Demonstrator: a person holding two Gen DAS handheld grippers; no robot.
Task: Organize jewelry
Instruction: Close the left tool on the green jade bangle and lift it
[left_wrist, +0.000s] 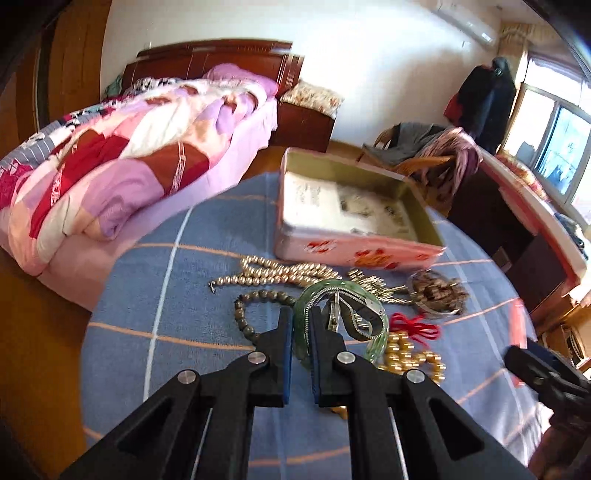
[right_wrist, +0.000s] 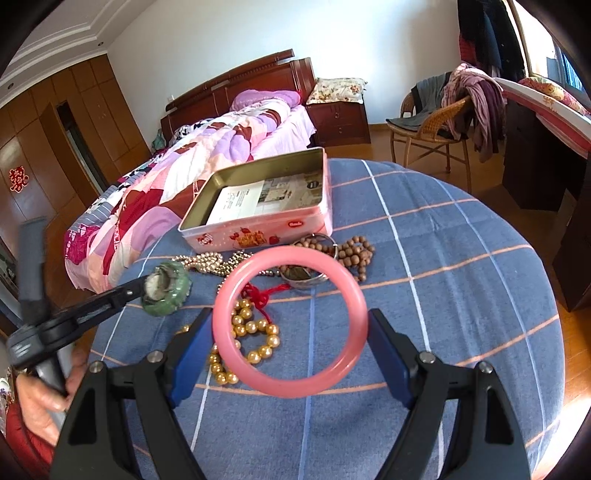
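My left gripper (left_wrist: 300, 332) is shut on a green jade bangle (left_wrist: 376, 341) with a metal watch band inside it, and holds it above the table; it also shows in the right wrist view (right_wrist: 168, 291). My right gripper (right_wrist: 290, 332) is shut on a pink bangle (right_wrist: 290, 326), held upright across its width between the blue pads. An open pink tin box (right_wrist: 258, 229) with paper inside stands behind the jewelry; it also shows in the left wrist view (left_wrist: 354, 218). Gold beads (right_wrist: 255, 332), pearl strands (left_wrist: 280, 275), brown bead strings (right_wrist: 352, 254) and a red cord (left_wrist: 413, 328) lie on the table.
The round table has a blue checked cloth (right_wrist: 443, 295). A bed with a pink quilt (right_wrist: 207, 147) stands behind and to the left. A wicker chair with clothes (right_wrist: 439, 122) and a dark desk (right_wrist: 535, 147) stand to the right.
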